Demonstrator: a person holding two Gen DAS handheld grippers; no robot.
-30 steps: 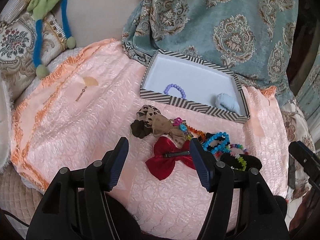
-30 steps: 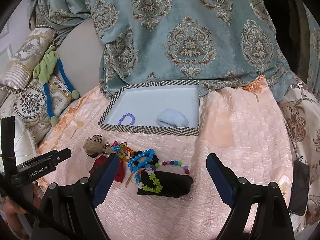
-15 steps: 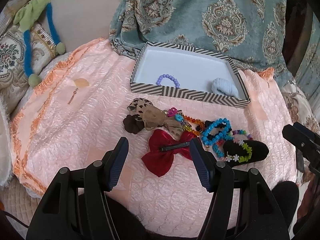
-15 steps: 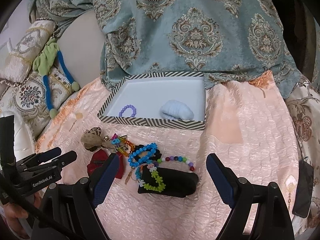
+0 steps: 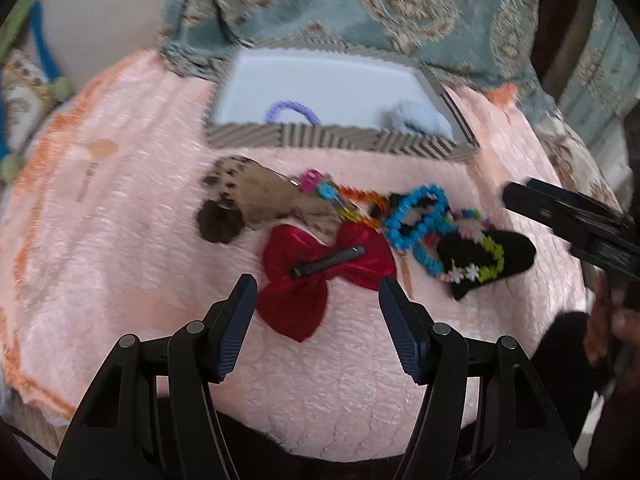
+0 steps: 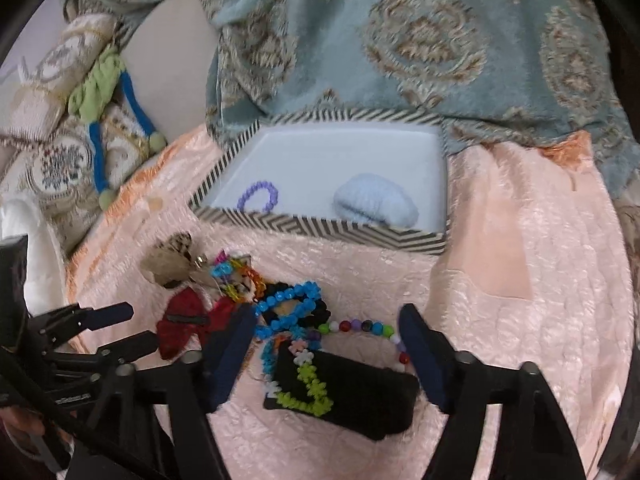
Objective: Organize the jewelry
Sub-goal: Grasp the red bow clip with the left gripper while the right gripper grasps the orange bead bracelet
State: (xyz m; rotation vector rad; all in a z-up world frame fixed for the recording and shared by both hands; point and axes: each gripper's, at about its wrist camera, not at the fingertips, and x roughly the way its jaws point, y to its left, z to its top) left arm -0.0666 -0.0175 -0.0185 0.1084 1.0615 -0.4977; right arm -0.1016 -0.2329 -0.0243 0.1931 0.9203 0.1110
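A striped box (image 5: 340, 142) (image 6: 320, 229) holds a purple bead bracelet (image 5: 292, 110) (image 6: 258, 196) and a pale blue fluffy item (image 5: 420, 120) (image 6: 376, 200). In front of it on the pink cloth lie a red bow clip (image 5: 320, 276) (image 6: 192, 322), a brown spotted bow (image 5: 260, 196) (image 6: 172, 260), a blue bead bracelet (image 5: 416, 216) (image 6: 288, 308), a multicolour bead bracelet (image 6: 364, 326) and a black pouch (image 5: 488, 256) (image 6: 344, 396) with a green flower bracelet on it. My left gripper (image 5: 314, 300) is open, just before the red bow. My right gripper (image 6: 326, 340) is open, over the black pouch.
A teal patterned blanket (image 6: 400, 40) lies behind the box. Embroidered cushions and a green and blue cord toy (image 6: 104, 92) sit at the left. The pink quilted cloth (image 6: 520, 280) covers the surface. The left gripper shows in the right wrist view (image 6: 108, 328).
Both grippers have moved forward and down toward the jewelry pile. The left now reaches the red bow; the right straddles the black pouch. Both stay open.
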